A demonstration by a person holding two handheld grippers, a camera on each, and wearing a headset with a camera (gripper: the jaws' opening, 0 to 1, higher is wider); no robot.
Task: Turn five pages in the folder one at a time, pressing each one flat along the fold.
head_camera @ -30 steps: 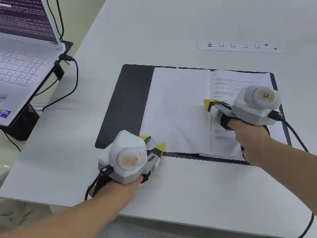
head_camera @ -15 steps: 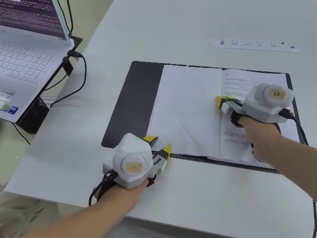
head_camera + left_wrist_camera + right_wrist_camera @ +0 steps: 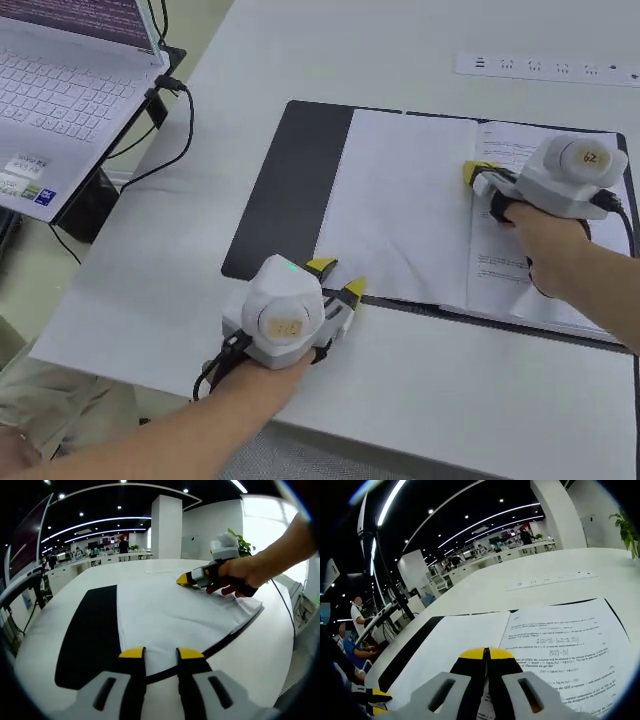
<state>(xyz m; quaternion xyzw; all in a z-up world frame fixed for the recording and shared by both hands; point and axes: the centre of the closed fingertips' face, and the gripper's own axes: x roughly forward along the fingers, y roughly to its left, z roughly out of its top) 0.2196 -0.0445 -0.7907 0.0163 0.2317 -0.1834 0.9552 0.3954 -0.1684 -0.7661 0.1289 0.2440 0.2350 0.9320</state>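
Left tongs (image 3: 337, 278): jaws a little apart with nothing between them; tips just at the near edge of the folder (image 3: 290, 190).
Right tongs (image 3: 470, 173): jaws pressed together, nothing seen held; tips at the fold, where the blank page (image 3: 400, 200) meets the printed page (image 3: 495, 270).
Folder: lies open and flat on the white tabletop (image 3: 400, 50), its black inner cover bare on the left.
Blank page: left of the fold, faintly creased.
Printed page: right of the fold, partly under the right hand (image 3: 535, 240).
Laptop (image 3: 60, 60): open, far left, well apart from the folder.
Power strip (image 3: 545, 68): beyond the folder's far edge.
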